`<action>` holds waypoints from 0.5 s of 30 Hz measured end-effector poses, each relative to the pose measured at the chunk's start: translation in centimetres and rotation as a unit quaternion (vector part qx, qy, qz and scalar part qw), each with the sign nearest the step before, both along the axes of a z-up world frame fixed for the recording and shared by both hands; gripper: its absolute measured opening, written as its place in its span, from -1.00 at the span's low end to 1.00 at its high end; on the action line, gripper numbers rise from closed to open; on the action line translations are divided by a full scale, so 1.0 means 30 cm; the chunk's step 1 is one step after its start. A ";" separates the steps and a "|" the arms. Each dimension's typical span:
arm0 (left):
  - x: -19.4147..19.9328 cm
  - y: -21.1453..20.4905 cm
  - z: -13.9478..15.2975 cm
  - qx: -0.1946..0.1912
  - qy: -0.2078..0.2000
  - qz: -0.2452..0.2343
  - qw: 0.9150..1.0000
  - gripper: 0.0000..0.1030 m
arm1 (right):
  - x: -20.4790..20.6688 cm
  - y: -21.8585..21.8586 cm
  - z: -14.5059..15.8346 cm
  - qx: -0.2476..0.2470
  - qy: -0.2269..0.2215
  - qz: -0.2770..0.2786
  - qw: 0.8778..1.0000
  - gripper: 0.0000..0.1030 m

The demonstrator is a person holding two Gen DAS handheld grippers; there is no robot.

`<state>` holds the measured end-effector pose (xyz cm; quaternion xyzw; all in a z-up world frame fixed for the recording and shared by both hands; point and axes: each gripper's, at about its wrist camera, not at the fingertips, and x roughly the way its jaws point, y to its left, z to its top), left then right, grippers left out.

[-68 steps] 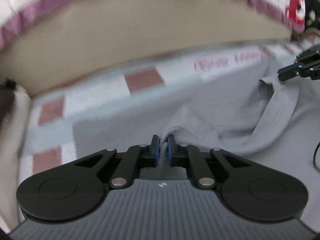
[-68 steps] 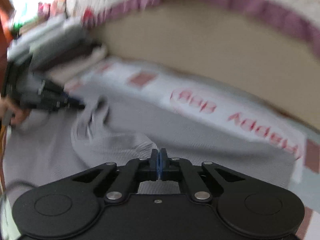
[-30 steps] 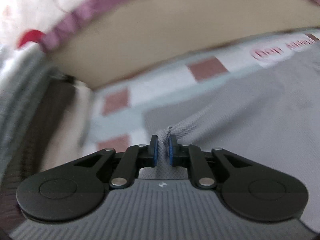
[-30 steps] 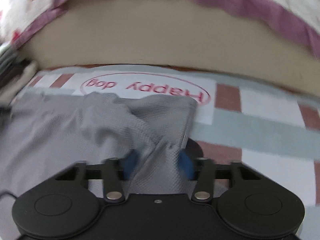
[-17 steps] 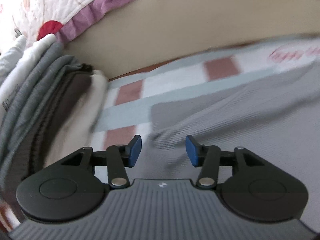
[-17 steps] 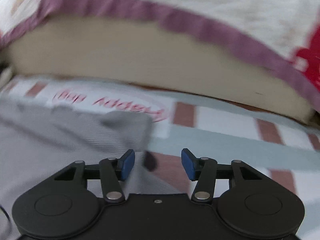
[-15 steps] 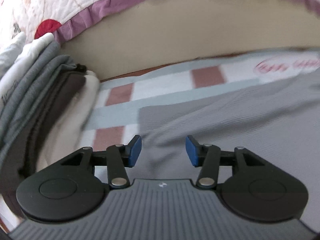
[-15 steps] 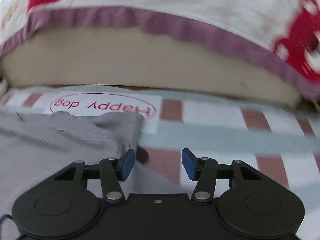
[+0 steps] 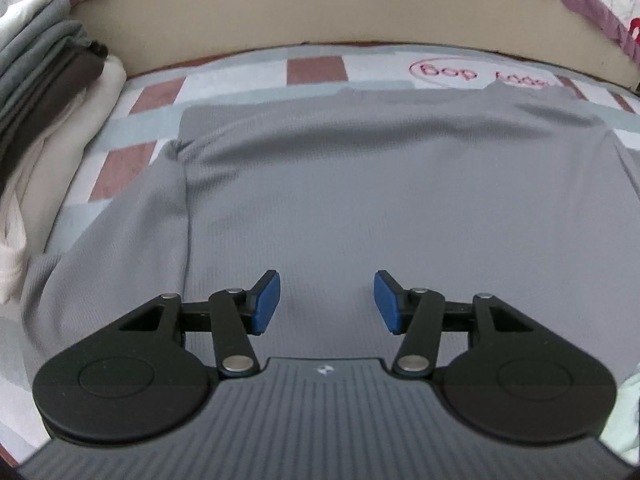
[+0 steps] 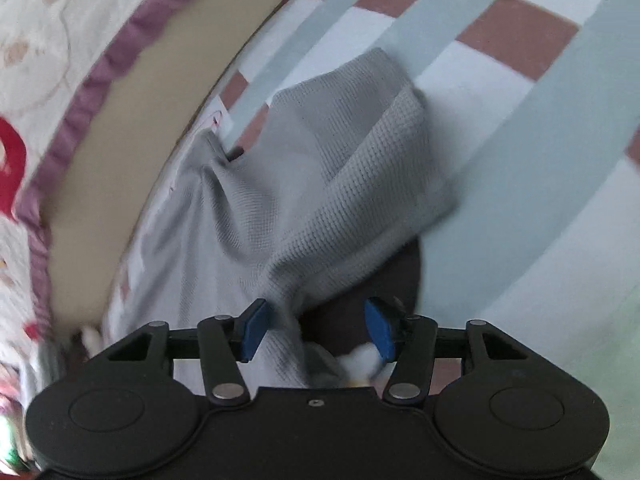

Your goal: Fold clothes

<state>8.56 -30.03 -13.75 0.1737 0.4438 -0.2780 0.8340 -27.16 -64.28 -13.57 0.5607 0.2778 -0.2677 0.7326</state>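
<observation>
A grey knit top (image 9: 360,184) lies spread flat on the checked mat, with one sleeve (image 9: 120,232) folded along its left side. My left gripper (image 9: 326,304) is open and empty, hovering over the middle of the top. In the right wrist view the top's other grey sleeve (image 10: 340,184) lies bunched and creased on the mat. My right gripper (image 10: 316,328) is open, and the near end of that sleeve sits between its jaws, unclamped. A dark round patch (image 10: 384,280) shows under the sleeve.
A stack of folded clothes (image 9: 44,92) stands at the left of the mat. A beige padded edge (image 9: 320,8) with a purple-trimmed quilt above it (image 10: 60,40) runs along the far side. The checked mat (image 10: 540,140) lies bare to the right of the sleeve.
Both grippers let go of the top and opened. The left gripper drew back over the flattened top. The right gripper swung round to the right sleeve, whose end now lies between its jaws.
</observation>
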 end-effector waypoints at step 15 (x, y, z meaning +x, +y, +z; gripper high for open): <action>0.033 0.125 -0.032 0.011 0.013 0.056 0.998 0.24 | 0.064 0.018 0.114 -0.322 0.178 0.015 0.930 -0.92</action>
